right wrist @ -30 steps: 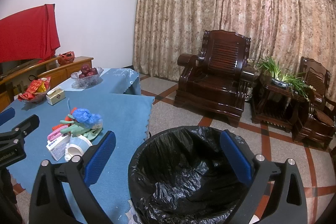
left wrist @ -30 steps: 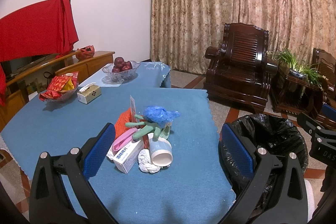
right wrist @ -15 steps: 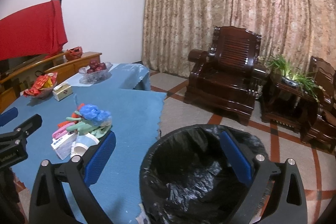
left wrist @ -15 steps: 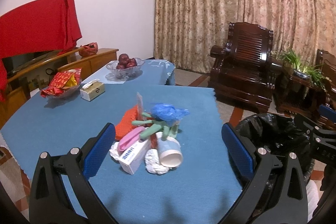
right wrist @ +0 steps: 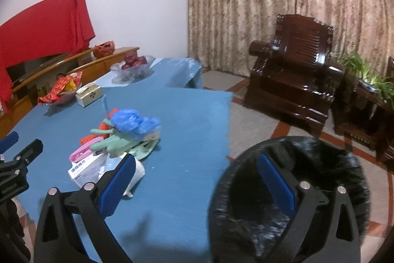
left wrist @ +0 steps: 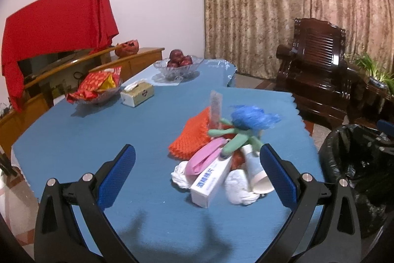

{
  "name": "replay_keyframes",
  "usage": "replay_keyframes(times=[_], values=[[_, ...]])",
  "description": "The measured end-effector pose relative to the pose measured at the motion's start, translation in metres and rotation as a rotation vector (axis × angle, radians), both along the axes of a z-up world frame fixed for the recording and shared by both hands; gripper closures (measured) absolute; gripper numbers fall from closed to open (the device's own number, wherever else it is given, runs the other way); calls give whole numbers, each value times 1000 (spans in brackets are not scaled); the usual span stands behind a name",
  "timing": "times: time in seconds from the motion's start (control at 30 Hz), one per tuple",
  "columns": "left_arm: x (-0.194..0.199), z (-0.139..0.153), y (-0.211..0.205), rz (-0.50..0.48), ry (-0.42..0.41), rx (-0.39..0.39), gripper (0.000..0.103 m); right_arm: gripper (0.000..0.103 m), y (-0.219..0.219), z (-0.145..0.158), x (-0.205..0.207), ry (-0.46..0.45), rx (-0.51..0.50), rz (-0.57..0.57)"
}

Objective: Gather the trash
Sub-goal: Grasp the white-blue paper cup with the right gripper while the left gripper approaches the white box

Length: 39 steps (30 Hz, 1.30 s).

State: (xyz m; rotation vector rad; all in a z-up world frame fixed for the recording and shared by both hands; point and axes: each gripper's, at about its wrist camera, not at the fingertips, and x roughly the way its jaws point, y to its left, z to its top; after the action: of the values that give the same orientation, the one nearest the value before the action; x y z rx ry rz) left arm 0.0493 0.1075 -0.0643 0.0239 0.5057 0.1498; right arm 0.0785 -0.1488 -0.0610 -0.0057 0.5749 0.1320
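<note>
On the desk (left wrist: pixel 73 139), under a flat blue cloth with a zigzag-cut edge, the trash sits heaped near the right edge: a ribbed orange mesh (left wrist: pixel 194 134), crumpled blue plastic (left wrist: pixel 251 116), limp green rubber gloves (left wrist: pixel 236 137), a glossy pink strip (left wrist: pixel 204 159), a white rectangular carton (left wrist: pixel 210 183), wadded white tissue (left wrist: pixel 237 186) and a tipped paper cup (left wrist: pixel 257 175). The left claw (left wrist: pixel 197 174) hangs released, empty. The right claw (right wrist: pixel 197 180) is likewise spread wide, above the round bin (right wrist: pixel 344 164) lined with shiny black film, just beside that edge.

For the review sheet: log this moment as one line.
left tool: open, empty | right tool: open, empty | trash pile: on blue tablecloth | trash bin: beside table
</note>
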Motion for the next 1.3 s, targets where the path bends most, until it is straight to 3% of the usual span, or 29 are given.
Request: replay_keyframes(times=[0.33,0.73,0.9,1.03,1.3], values=[[10,-33,33,11,54,0,5,9,63,-50,29,102,19,107],[22,-61,62,30,111,-18,5,14,103,-85,57,207,7,162],[26,-66,63,26,122,-40,5,25,107,-94,63,263,21,191],[27,-70,60,6,130,-48,5,48,107,-100,66,321,72,249],[33,-81,42,-37,153,-56,6,50,96,-91,57,305,54,252]])
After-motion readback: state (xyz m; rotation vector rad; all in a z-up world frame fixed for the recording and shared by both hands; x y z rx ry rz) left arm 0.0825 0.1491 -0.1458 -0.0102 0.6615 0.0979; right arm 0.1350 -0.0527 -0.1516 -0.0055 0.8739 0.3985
